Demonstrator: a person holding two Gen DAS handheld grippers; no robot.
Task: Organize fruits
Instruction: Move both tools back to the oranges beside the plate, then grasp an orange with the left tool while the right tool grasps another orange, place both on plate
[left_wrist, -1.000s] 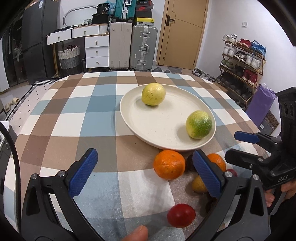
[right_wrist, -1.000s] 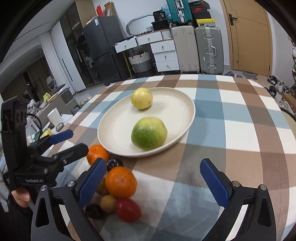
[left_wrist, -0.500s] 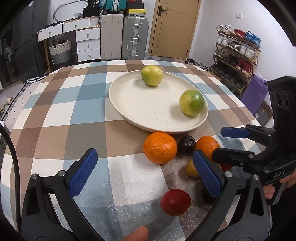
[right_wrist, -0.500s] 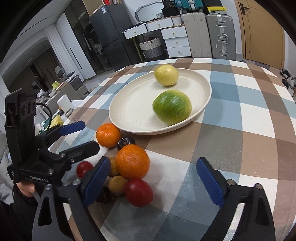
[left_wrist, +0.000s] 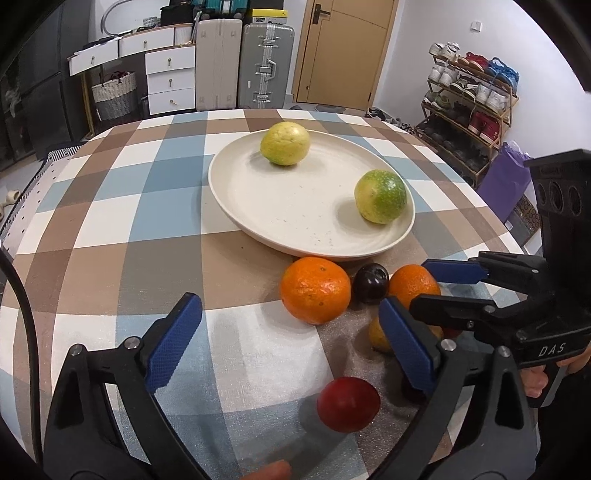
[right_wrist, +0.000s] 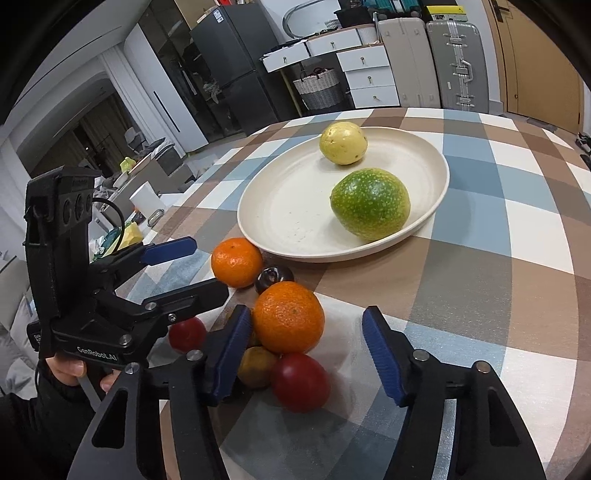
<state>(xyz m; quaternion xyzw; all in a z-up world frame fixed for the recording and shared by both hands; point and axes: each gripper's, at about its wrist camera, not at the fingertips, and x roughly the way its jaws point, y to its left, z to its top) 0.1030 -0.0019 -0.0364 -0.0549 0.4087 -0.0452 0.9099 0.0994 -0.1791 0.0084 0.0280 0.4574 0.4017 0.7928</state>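
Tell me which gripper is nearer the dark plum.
Right. The right gripper has one finger just beside the dark plum, at the neighbouring orange. The left gripper hangs back, with the larger orange between it and the plum.

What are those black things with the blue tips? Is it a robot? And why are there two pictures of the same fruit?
No robot here. A person holds a grabbing tool in each hand, and each tool has a camera looking out along its two blue-tipped fingers. So one picture comes from the left claw and the other from the right claw. Each camera also sees the other tool. Both claws are open and hold nothing. On the checked tablecloth sits a white plate with a yellow fruit and a green fruit. Beside the plate lie two oranges, the bigger one right at the right claw, plus a dark plum and a red fruit.
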